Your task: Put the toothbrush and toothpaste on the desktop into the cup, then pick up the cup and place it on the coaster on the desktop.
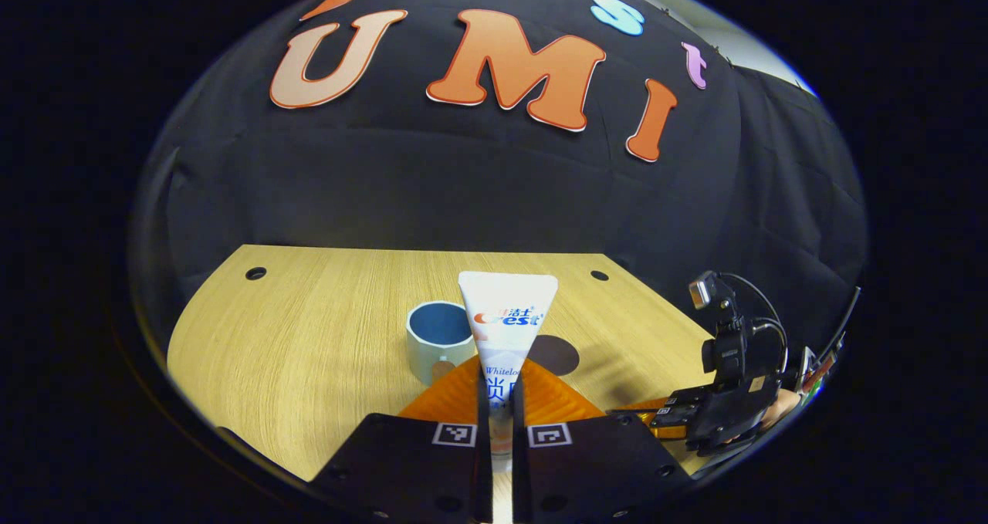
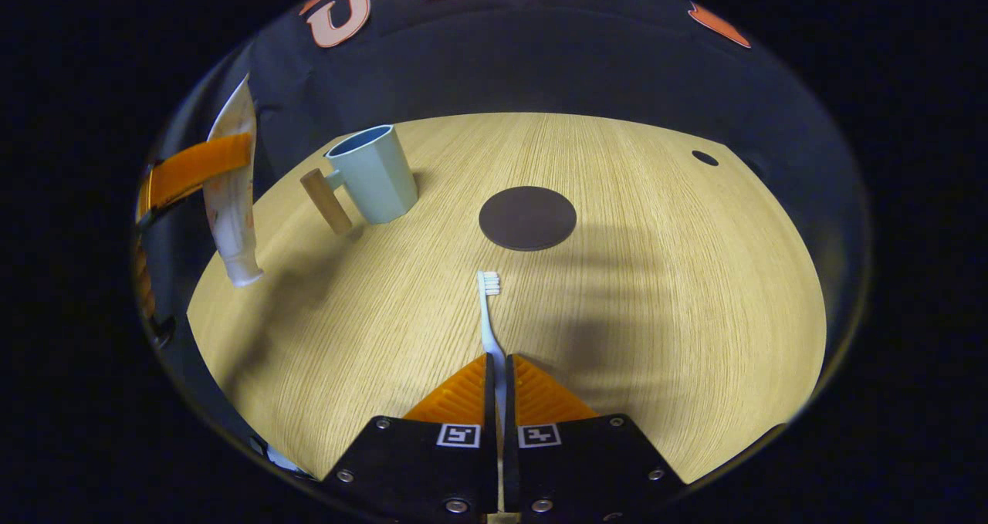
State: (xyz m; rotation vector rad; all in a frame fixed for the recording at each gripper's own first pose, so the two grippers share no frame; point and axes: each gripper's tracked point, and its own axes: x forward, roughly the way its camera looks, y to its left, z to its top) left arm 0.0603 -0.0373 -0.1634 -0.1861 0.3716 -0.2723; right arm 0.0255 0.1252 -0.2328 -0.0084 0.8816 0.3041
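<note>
My left gripper (image 1: 500,381) is shut on a white toothpaste tube (image 1: 505,319), which stands upright with its flat end up, above the table. Just behind it to the left stands the pale blue cup (image 1: 438,339), and the dark round coaster (image 1: 557,354) lies to its right. In the right gripper view, my right gripper (image 2: 500,368) is shut on the handle of a white toothbrush (image 2: 488,316) that points at the coaster (image 2: 527,218). The cup (image 2: 373,173) with its wooden handle (image 2: 326,200) stands at the far left, beside the hanging toothpaste tube (image 2: 231,200).
The wooden table (image 2: 656,292) has small round holes (image 2: 704,157) near its far corners. The black cloth wall rises right behind it. In the left gripper view, the right gripper (image 1: 641,414) and the hand holding it sit low at the table's right edge.
</note>
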